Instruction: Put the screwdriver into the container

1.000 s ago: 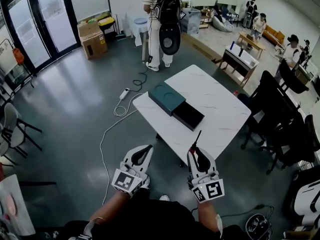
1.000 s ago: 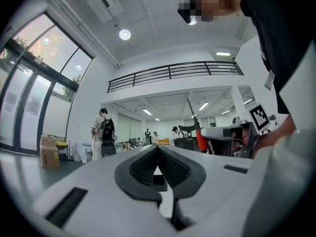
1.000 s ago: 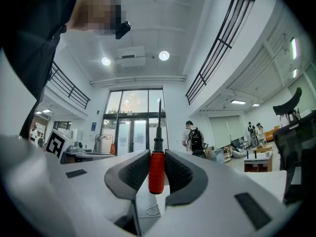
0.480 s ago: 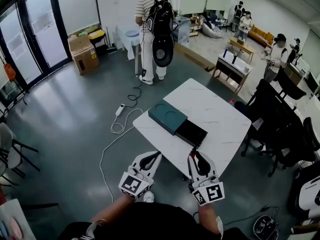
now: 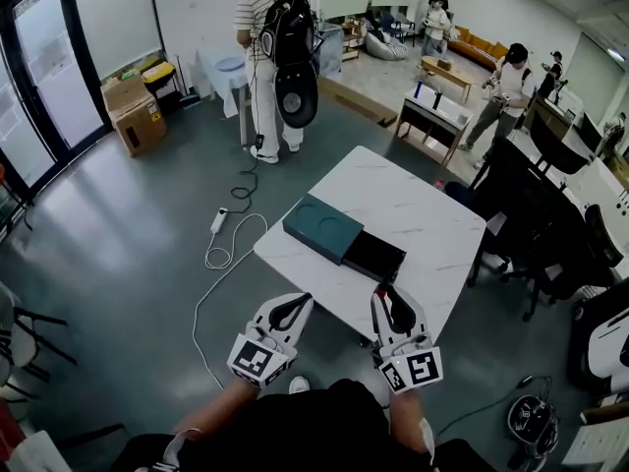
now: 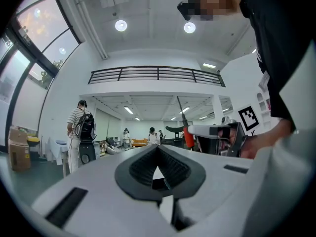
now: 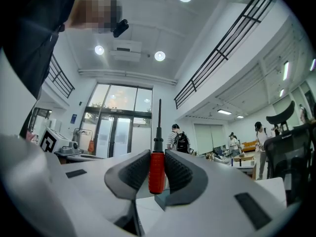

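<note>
My right gripper [image 7: 157, 156] is shut on a screwdriver [image 7: 157, 173] with a red handle; its thin black shaft points straight up. In the head view that gripper [image 5: 389, 299] hovers at the near edge of the white marble table [image 5: 423, 214], just short of the open black container [image 5: 374, 257]. A teal lid [image 5: 322, 226] lies against the container's left side. My left gripper [image 5: 292, 308] hangs off the table's near-left edge. In its own view, the left gripper [image 6: 158, 149] has its tips together and nothing held, and the red-handled screwdriver [image 6: 188, 138] shows to its right.
Black office chairs [image 5: 536, 234] crowd the table's right side. A white cable and power strip [image 5: 221, 234] lie on the grey floor to the left. A person with a backpack [image 5: 275, 57] stands beyond the table, others farther back. A cardboard box [image 5: 136, 116] sits by the glass doors.
The table and container have drawn closer to both grippers in the head view. The right gripper still grips the screwdriver; the left stays shut and empty.
</note>
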Action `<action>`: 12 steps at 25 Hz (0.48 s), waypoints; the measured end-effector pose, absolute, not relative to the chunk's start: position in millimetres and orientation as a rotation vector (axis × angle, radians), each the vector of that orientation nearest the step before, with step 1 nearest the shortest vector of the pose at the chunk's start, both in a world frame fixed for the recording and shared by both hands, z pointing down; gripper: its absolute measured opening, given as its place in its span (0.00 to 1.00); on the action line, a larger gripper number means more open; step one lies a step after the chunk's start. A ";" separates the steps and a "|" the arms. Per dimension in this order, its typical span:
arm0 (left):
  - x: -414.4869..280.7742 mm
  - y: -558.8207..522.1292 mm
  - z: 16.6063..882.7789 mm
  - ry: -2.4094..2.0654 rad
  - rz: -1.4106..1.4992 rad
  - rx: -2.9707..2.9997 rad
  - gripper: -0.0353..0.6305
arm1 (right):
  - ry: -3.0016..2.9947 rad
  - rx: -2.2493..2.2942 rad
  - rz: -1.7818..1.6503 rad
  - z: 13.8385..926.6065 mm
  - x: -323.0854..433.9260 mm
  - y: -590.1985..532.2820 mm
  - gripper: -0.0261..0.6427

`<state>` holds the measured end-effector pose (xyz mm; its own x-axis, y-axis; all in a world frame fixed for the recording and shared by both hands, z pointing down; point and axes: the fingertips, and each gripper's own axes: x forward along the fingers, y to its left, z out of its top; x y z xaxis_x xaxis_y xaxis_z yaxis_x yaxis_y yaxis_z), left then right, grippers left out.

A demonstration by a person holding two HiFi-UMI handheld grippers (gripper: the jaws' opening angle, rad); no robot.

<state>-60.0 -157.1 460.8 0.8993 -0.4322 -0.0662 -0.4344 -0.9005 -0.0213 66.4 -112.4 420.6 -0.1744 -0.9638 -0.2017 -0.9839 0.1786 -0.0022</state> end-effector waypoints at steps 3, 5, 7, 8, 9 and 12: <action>-59.2 -166.6 466.7 0.675 0.085 -3.044 0.06 | 2.300 -1.926 0.185 424.0 65.9 -119.7 0.20; -57.9 -175.5 467.6 0.664 0.073 -3.047 0.06 | 2.334 -1.924 0.205 424.9 62.6 -127.6 0.20; -54.9 -186.0 468.0 0.663 0.064 -3.050 0.06 | 2.364 -1.919 0.231 423.9 61.1 -137.2 0.20; -52.9 -192.2 468.9 0.669 0.057 -3.050 0.06 | 2.367 -1.914 0.237 422.6 62.0 -142.4 0.20; -50.4 -198.6 469.9 0.681 0.050 -3.051 0.06 | 2.362 -1.909 0.236 420.7 64.1 -147.3 0.20; -40.3 -212.2 474.6 0.707 0.051 -3.062 0.06 | 2.335 -1.899 0.230 413.6 75.8 -159.0 0.20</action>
<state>-40.3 -212.2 474.6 0.8982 -0.4384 -0.0316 -0.4384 -0.8987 0.0085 75.8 -159.0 413.6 -0.2040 -0.9603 -0.1905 -0.9790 0.1999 0.0405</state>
